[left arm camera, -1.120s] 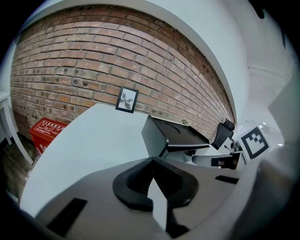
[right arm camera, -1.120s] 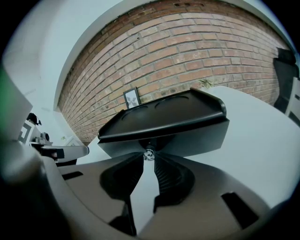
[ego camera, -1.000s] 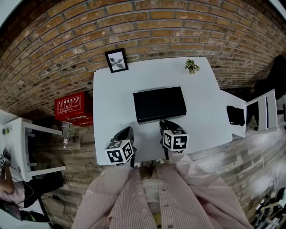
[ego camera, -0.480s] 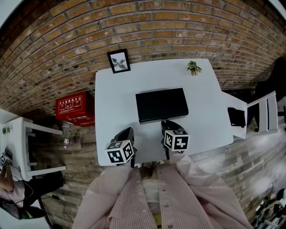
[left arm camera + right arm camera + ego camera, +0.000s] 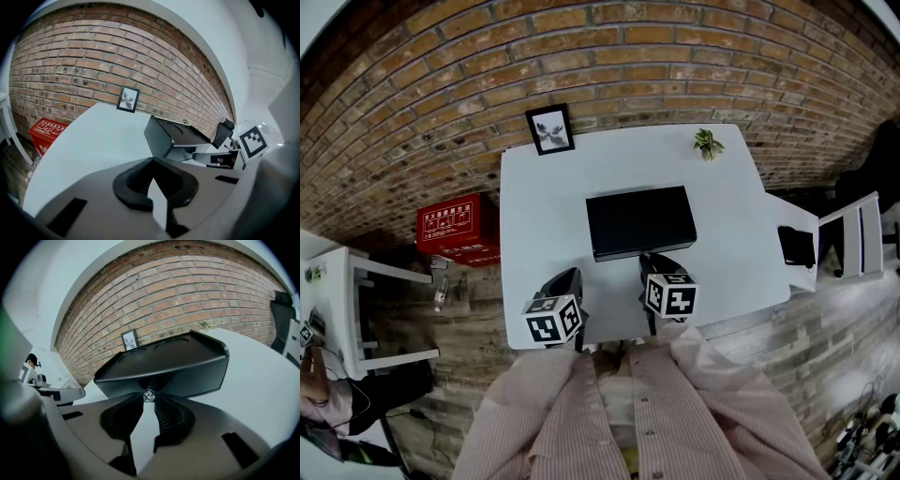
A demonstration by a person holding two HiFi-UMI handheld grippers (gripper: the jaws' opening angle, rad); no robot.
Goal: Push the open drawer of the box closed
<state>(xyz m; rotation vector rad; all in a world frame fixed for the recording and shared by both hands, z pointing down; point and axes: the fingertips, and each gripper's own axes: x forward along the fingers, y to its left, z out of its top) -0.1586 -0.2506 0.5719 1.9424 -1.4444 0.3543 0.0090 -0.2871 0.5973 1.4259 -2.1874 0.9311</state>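
At the drawer front (image 5: 187, 378), the right gripper (image 5: 149, 398) is clamped on a small silver knob (image 5: 149, 393). The black box (image 5: 164, 352) lies mid-bench at its 12 o'clock. At its 9 o'clock, the left gripper (image 5: 151, 161) hovers, jaws together, over the white bench (image 5: 544, 216).

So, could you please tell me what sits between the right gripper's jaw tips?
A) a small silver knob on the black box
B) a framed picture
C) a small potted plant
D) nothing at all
A: in the right gripper view, the right gripper has its jaw tips closed on either side of the small silver knob on the front of the black box.
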